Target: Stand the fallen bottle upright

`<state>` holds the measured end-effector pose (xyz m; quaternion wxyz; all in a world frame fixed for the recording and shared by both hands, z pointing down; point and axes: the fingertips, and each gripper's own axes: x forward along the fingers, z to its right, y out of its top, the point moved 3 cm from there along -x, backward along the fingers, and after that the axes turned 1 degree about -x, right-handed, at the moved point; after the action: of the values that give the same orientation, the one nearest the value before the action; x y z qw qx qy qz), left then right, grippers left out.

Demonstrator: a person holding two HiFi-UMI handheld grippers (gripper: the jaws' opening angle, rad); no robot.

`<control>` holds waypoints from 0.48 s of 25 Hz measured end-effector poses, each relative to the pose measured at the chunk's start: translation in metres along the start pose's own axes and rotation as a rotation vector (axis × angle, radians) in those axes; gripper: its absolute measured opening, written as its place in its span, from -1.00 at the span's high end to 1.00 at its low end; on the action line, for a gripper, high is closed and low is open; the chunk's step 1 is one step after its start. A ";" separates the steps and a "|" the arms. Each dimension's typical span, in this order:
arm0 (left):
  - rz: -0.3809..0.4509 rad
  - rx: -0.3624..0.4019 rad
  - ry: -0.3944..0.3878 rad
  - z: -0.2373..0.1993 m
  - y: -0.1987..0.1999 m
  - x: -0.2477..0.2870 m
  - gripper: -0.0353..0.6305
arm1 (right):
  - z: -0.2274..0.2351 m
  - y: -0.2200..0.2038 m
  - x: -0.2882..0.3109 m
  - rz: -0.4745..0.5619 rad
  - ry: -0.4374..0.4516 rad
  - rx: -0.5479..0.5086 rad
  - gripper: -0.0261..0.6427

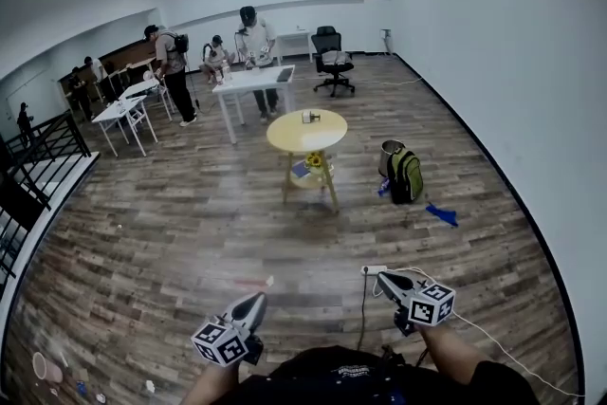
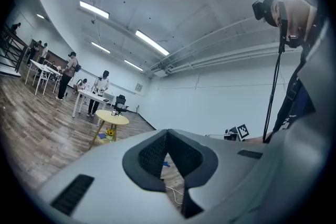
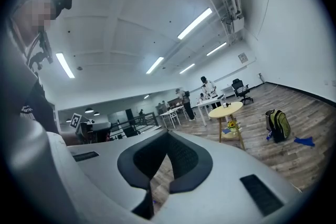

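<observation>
Left claw (image 1: pixel 254 301), right claw (image 1: pixel 383 278) closed; object (image 1: pixel 308 116) on yellow table (image 1: pixel 285 136) indistinct.

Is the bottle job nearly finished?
Nothing looks done yet. The left gripper and right gripper are shut and empty, far from the round yellow table. Small things sit on it, too tiny to tell a bottle. Still to do: get there, find the bottle, stand it up.
</observation>
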<state>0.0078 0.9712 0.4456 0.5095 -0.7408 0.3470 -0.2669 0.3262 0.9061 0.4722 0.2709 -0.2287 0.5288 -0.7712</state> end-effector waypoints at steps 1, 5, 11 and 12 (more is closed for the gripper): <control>-0.003 -0.001 0.000 0.004 -0.002 0.004 0.84 | 0.004 0.001 -0.001 -0.003 0.005 0.001 0.94; -0.006 -0.013 0.009 0.007 -0.010 0.017 0.84 | 0.021 -0.001 0.001 -0.021 0.019 0.009 0.94; -0.007 -0.036 0.019 -0.035 -0.008 0.018 0.84 | 0.023 -0.005 0.045 -0.044 0.028 0.011 0.94; -0.003 -0.040 0.017 -0.047 -0.005 0.018 0.84 | 0.021 -0.005 0.057 -0.048 0.029 0.008 0.94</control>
<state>-0.0152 0.9309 0.4669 0.4913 -0.7491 0.3554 -0.2668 0.2960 0.8549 0.4884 0.2455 -0.2293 0.5238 -0.7828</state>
